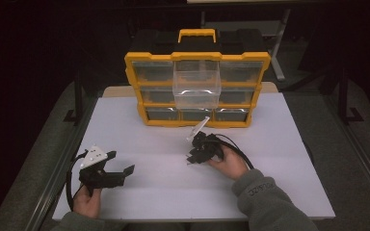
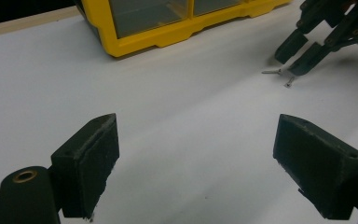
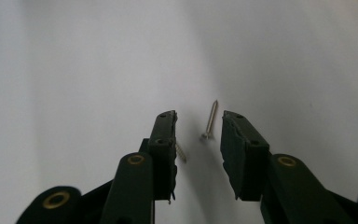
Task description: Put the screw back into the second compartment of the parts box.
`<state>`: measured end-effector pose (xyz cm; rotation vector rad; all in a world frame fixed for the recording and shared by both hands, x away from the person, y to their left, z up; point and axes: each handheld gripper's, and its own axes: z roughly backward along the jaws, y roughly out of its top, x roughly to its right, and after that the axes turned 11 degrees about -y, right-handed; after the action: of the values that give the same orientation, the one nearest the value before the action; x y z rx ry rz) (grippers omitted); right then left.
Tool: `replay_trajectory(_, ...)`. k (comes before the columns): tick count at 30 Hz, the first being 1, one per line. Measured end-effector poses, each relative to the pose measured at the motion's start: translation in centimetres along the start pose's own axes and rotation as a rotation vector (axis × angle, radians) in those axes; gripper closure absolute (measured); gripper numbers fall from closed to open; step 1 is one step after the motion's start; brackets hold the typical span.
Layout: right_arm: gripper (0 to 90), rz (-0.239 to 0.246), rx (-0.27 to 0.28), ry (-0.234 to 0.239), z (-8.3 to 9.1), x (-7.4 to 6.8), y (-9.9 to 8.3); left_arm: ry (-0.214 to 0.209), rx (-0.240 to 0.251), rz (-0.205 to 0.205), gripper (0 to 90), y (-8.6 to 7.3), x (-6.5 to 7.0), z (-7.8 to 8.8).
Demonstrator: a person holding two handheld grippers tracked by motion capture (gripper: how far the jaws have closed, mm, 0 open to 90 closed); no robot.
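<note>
A white tabletop (image 1: 149, 139) in a dark room carries a yellow organiser (image 1: 197, 89). In front of it, the left gripper (image 1: 123, 163) is spread wide; the right gripper (image 3: 198, 135) is parted around a screw (image 3: 209, 120).

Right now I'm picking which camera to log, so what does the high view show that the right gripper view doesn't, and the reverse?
The high view alone shows the yellow-and-black drawer organiser with one clear plastic drawer pulled out, and the left gripper with jaws wide apart. The right gripper view alone shows two small metal screws lying between its jaws. Both show the white tabletop and the right gripper.
</note>
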<state>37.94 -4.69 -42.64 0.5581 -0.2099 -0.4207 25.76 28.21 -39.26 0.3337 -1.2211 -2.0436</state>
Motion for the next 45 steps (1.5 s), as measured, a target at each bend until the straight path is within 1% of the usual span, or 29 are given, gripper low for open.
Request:
replay_trajectory(1, 67.1, -0.012, -0.010, -0.011, -0.1, -0.1, 0.2, 0.001, 0.008, -0.002, 13.9, 0.0, 0.0, 0.0)
replay_trajectory(2, 68.2, 0.005, -0.010, -0.023, -0.4, -0.1, 0.3, 0.001, 0.007, -0.002, 13.9, 0.0, -0.1, 0.1)
replay_trajectory(4, 70.8, -0.005, -0.018, -0.032, -0.7, -0.1, 0.5, 0.002, 0.013, 0.004, 13.9, 0.0, -0.1, 0.1)
replay_trajectory(6, 73.6, 0.006, -0.030, -0.040, -0.9, -0.1, 0.5, 0.001, 0.009, 0.000, 13.9, 0.0, -0.1, 0.1)
replay_trajectory(8, 77.0, 0.014, -0.027, -0.056, -1.0, -0.2, 0.5, -0.001, 0.010, 0.000, 13.9, 0.0, 0.0, 0.1)
replay_trajectory(12, 83.8, -0.004, -0.031, -0.062, -1.0, -0.3, 0.4, 0.003, 0.015, 0.003, 13.9, 0.0, -0.1, 0.1)
replay_trajectory(18, 84.8, -0.002, -0.030, -0.064, -1.0, -0.4, 0.4, 0.003, 0.020, 0.004, 13.9, 0.0, 0.0, 0.1)
replay_trajectory(20, 84.8, -0.011, -0.025, -0.069, -0.9, -0.4, 0.3, 0.004, 0.023, 0.006, 13.9, 0.0, 0.0, 0.1)
replay_trajectory(22, 84.9, -0.017, -0.018, -0.062, -0.9, -0.3, 0.2, 0.006, 0.016, 0.002, 13.9, 0.0, -0.1, 0.2)
replay_trajectory(23, 84.9, -0.024, -0.021, -0.067, -0.8, -0.4, 0.1, 0.008, 0.013, 0.002, 13.9, 0.0, -0.1, 0.3)
replay_trajectory(25, 85.0, -0.023, -0.016, -0.062, -0.7, -0.3, 0.0, 0.007, 0.013, 0.001, 13.9, 0.0, -0.1, 0.3)
replay_trajectory(29, 85.0, -0.040, -0.009, -0.046, -0.4, -0.2, -0.5, 0.004, 0.021, 0.002, 13.9, 0.0, 0.0, 0.2)
replay_trajectory(33, 85.1, -0.060, -0.001, -0.052, 0.1, 0.0, -1.1, 0.004, 0.023, 0.005, 13.9, 0.0, 0.0, 0.1)
replay_trajectory(39, 85.1, -0.067, 0.008, -0.038, 1.1, 0.0, -1.8, 0.003, 0.021, 0.005, 13.9, 0.0, 0.0, 0.1)
replay_trajectory(41, 85.1, -0.060, 0.016, -0.037, 1.5, 0.2, -2.1, 0.003, 0.022, 0.005, 14.0, 0.0, 0.0, 0.1)
replay_trajectory(42, 85.1, -0.044, 0.035, -0.039, 1.6, 0.4, -2.3, 0.003, 0.020, 0.003, 13.9, 0.0, 0.0, 0.1)
replay_trajectory(43, 85.1, -0.069, 0.015, -0.037, 1.9, 0.3, -2.5, 0.004, 0.015, 0.004, 13.9, 0.1, 0.1, 0.1)
replay_trajectory(44, 85.0, -0.067, 0.017, -0.037, 2.2, 0.4, -2.7, 0.005, 0.010, 0.002, 13.9, 0.1, 0.1, 0.2)
replay_trajectory(45, 85.1, -0.066, 0.031, -0.040, 2.4, 0.5, -2.8, 0.004, 0.013, 0.002, 13.9, 0.1, 0.1, 0.2)
